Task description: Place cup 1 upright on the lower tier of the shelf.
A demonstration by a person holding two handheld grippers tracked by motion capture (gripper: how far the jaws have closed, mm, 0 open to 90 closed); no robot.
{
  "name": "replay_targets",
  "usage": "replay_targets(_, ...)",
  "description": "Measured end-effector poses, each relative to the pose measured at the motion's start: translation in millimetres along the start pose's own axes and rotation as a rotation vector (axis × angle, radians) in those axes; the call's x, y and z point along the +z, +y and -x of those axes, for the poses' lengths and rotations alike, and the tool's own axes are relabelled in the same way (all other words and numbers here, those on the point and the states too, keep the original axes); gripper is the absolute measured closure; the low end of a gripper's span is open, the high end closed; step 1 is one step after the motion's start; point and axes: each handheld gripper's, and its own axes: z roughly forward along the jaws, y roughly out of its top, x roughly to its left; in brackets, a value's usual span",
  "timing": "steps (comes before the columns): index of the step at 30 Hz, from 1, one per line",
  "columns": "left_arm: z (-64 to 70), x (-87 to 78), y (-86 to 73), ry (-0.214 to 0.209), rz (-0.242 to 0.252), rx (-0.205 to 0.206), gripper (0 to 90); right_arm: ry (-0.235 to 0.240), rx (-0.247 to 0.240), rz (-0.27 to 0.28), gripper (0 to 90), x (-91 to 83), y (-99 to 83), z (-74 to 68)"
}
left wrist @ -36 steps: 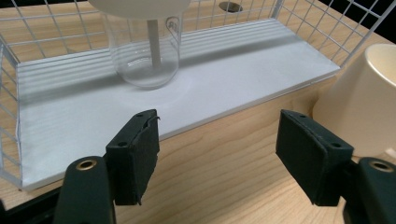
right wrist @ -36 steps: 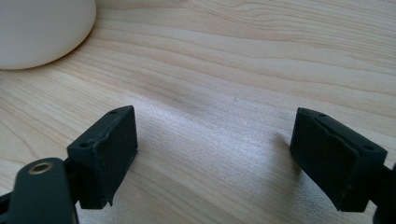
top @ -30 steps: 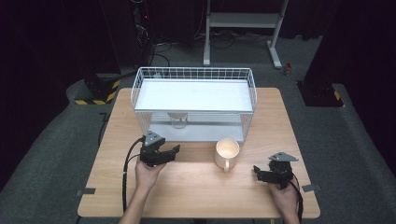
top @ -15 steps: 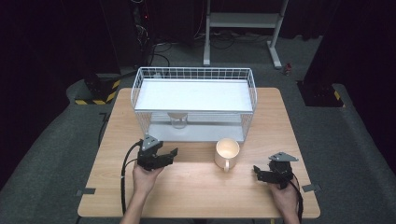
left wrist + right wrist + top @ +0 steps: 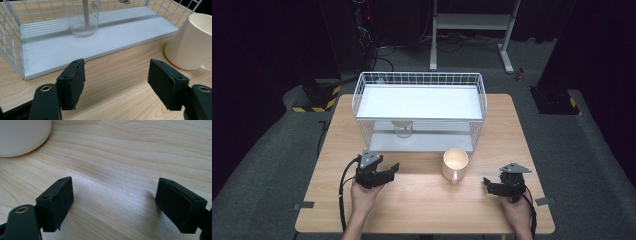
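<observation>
A cream mug (image 5: 455, 164) stands upright on the wooden table (image 5: 422, 200), just in front of a white wire rack (image 5: 420, 112). A clear glass (image 5: 402, 129) sits under the rack's shelf on its lower tray. My left gripper (image 5: 388, 172) is open to the mug's left, pointing toward it; in the left gripper view the mug (image 5: 192, 42) is at the right and the glass (image 5: 81, 18) is ahead. My right gripper (image 5: 488, 185) is open, low over bare wood right of the mug (image 5: 21, 135). Nothing lies between either pair of jaws.
The wire rack (image 5: 15, 37) spans the table's back half, its top shelf bare. Dark floor surrounds the table, with a metal stand (image 5: 472, 35) behind. Black cables trail from both grippers toward the front edge.
The left gripper has shifted slightly nearer the front of the table. The right gripper, mug and glass have held still.
</observation>
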Motion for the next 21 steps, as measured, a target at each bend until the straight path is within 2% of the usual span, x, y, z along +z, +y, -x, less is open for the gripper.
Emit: replay_targets(21,5.3,-4.1,-21.4,0.02,-0.006,-0.005,30.2,0.0,0.0,0.0,15.0,0.0,0.0,0.0)
